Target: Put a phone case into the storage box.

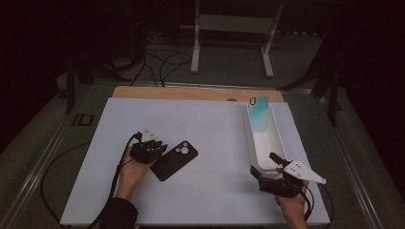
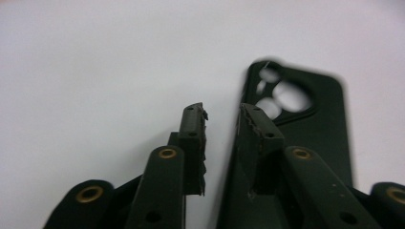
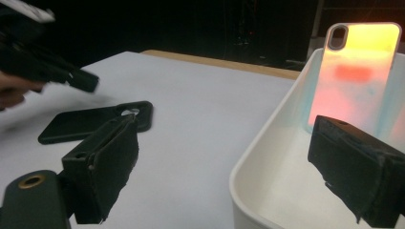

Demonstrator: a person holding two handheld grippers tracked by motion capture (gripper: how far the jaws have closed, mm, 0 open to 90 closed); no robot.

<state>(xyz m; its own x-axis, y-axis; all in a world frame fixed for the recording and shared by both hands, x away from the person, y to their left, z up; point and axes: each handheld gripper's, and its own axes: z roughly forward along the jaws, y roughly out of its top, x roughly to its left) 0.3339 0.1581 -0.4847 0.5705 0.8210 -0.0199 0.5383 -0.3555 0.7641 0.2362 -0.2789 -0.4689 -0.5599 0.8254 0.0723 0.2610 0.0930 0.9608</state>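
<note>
A black phone case [image 1: 174, 160] [image 2: 310, 124] [image 3: 90, 124] lies flat on the white table, camera cut-outs toward the far end. My left gripper [image 1: 160, 149] [image 2: 222, 121] hovers at the case's left edge with its jaws a narrow gap apart and nothing between them; its right jaw hangs over the case. It looks blurred in the right gripper view [image 3: 83, 81]. A translucent phone case [image 1: 259, 114] [image 3: 356, 71] leans upright at the far end of a white bin [image 1: 249, 138] [image 3: 267, 143]. My right gripper [image 1: 265, 163] [image 3: 224, 143] is wide open astride the bin's near corner, one jaw inside.
The white table top [image 1: 210, 138] has a wooden strip [image 1: 191, 93] along its far edge. Beyond it, cables [image 1: 162, 62] and a white stand [image 1: 234, 24] are on the dark floor. Each gripper's cable trails toward the near edge.
</note>
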